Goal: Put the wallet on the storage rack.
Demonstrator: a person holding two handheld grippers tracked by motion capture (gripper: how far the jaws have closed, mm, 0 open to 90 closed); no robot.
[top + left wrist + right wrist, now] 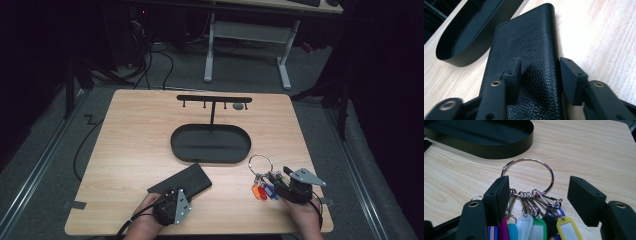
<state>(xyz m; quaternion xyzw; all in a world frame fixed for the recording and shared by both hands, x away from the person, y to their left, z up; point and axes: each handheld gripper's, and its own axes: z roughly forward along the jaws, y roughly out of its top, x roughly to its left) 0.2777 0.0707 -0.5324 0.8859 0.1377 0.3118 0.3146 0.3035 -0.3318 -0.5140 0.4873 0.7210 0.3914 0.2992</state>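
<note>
A black leather wallet lies flat near the table's front edge, left of centre. My left gripper is at its near end. In the left gripper view the jaws stand open over the wallet: one pad rests on the leather, the other sits just off its right edge. A metal key ring with several coloured tags lies at the front right. My right gripper is open, and its jaws straddle the tags below the ring without closing on them.
A black oval tray sits mid-table, with a T-shaped hook stand rising from its far side. Its wall is close ahead in both gripper views. Bare wood lies to the left and far right. Another desk's legs stand beyond the table.
</note>
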